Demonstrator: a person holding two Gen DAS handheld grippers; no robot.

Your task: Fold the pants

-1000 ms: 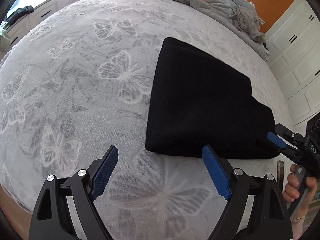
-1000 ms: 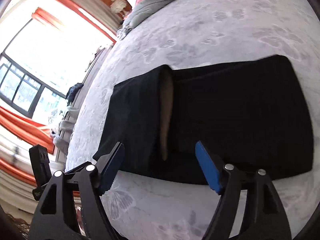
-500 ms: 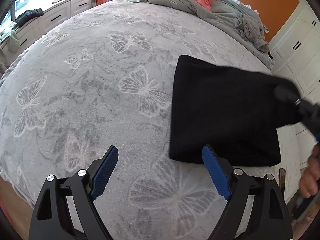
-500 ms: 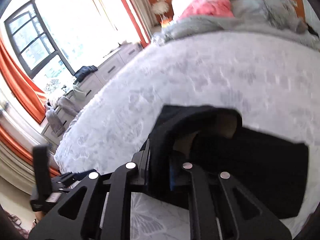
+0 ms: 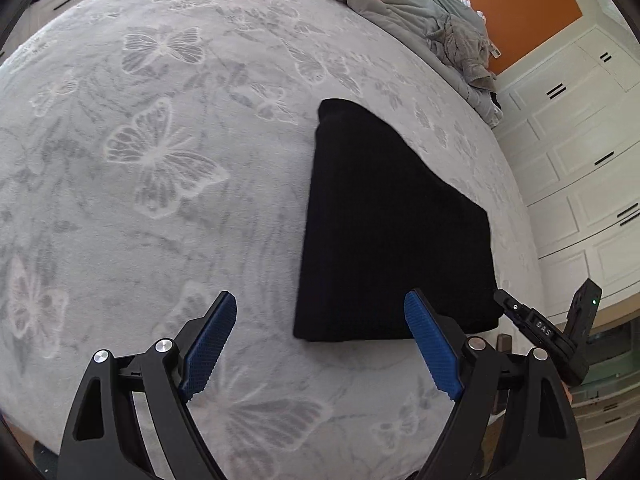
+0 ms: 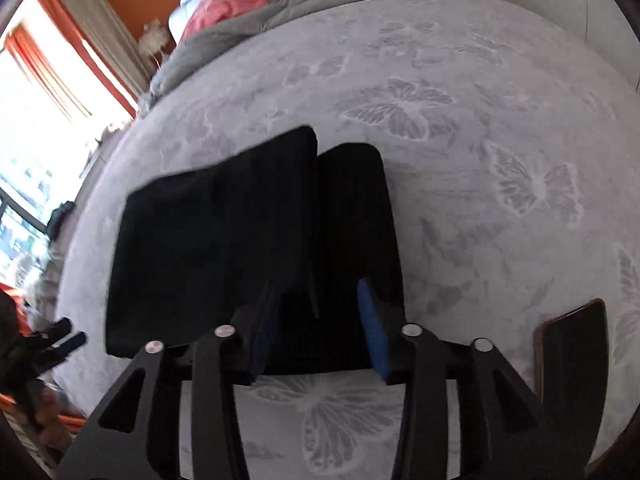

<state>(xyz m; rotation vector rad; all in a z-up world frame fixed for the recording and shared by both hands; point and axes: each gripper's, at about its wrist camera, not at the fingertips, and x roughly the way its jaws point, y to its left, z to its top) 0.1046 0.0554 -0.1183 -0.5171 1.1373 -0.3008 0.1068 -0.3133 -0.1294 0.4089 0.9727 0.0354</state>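
The black pants (image 5: 384, 232) lie folded in a compact stack on the grey butterfly-print bedspread (image 5: 160, 152). My left gripper (image 5: 320, 340) is open and empty, hovering just in front of the stack's near left corner. In the right wrist view the pants (image 6: 208, 232) show an upper flap laid over a lower layer. My right gripper (image 6: 320, 312) has its jaws partly apart over the near edge of the pants; the cloth lies between the blue pads without being pinched. The right gripper's tip also shows in the left wrist view (image 5: 520, 314).
A dark phone (image 6: 568, 352) lies on the bedspread to the right of the pants. A rumpled grey duvet (image 5: 400, 4) and pink cloth (image 6: 224, 4) are heaped at the bed's far end. White wardrobe doors (image 5: 580, 160) stand to the right.
The right gripper shut on the pants' edge, carried the flap over the stack, and has now opened, leaving the pants folded smaller. The left gripper stayed open.
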